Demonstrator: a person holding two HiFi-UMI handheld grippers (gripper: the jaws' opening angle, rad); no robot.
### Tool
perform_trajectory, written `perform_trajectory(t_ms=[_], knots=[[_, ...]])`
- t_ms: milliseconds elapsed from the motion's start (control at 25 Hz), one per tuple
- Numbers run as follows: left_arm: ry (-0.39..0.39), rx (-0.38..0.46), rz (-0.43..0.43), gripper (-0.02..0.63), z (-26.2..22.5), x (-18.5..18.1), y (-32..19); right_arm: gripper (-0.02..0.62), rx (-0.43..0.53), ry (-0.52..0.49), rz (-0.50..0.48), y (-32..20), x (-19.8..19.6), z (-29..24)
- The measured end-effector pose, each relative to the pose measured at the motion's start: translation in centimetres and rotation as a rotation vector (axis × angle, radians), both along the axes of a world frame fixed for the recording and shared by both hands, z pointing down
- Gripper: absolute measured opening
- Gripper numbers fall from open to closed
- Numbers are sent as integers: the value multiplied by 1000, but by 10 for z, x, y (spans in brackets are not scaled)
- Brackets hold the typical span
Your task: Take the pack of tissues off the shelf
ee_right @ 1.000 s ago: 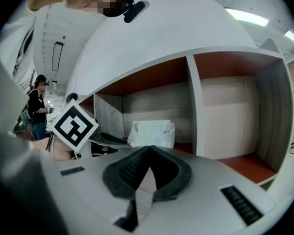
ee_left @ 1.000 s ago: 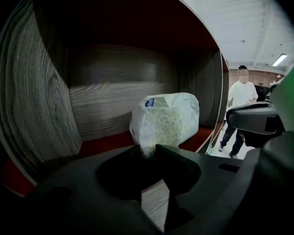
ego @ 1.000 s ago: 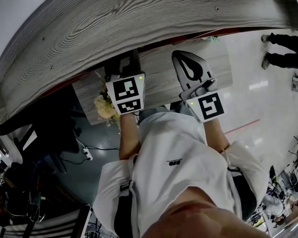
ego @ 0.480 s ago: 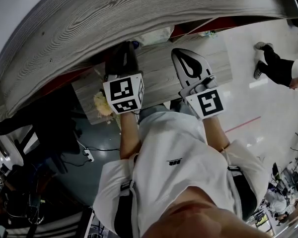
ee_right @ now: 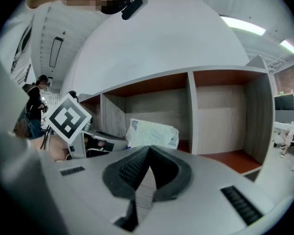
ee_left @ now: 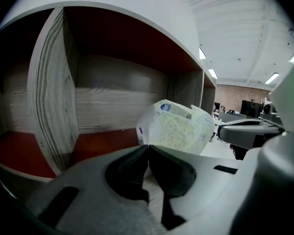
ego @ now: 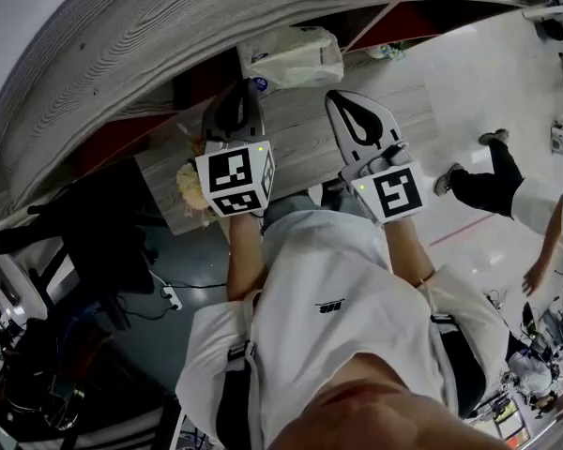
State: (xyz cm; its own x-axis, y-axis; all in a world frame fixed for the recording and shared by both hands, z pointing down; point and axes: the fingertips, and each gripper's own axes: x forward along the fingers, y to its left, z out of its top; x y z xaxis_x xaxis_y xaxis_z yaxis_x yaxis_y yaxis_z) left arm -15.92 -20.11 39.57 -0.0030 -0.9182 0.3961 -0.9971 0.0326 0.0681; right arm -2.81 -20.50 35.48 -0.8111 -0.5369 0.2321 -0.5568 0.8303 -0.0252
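The pack of tissues (ego: 291, 56), a white crinkly wrapper with a pale pattern, hangs just in front of the grey wooden shelf (ego: 216, 26). My left gripper (ego: 248, 86) is shut on the pack's near edge. In the left gripper view the pack (ee_left: 179, 129) rises right behind the closed left gripper (ee_left: 148, 146), before the red-lined shelf (ee_left: 103, 102). My right gripper (ego: 343, 103) is to the right, shut, holding nothing. The right gripper view shows that right gripper (ee_right: 149, 148) closed, the pack (ee_right: 152, 133) beyond it, and the left gripper's marker cube (ee_right: 67, 117).
A lower grey wooden board (ego: 305, 148) lies under both grippers, with a bunch of pale flowers (ego: 192, 190) at its left end. A dark chair (ego: 94, 242) stands at the left. A person (ego: 493, 172) walks on the shiny floor at the right.
The left gripper has closed on the pack and drawn back; the pack, hidden under the shelf's top before, is now out in front of it. The person in the background has moved.
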Motion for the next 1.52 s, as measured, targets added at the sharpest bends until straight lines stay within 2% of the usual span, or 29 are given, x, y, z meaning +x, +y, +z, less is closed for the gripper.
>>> perform_trajectory(t_ms=[200,640,920,1240,1520], knots=[[9,-2,33,31,3,11,11,25,-6,28,24,11,10,5],[28,-32,112,31,18,43,30,25,-13,-26,85,29,32,12],[41,-55,149,31,31,64,37,25,-36,14,126,36,57,34],[61,-104,193,31,60,80,44,25,-84,61,195,36,72,56],[85,-145,232,31,90,94,47,25,-105,42,213,40,77,76]])
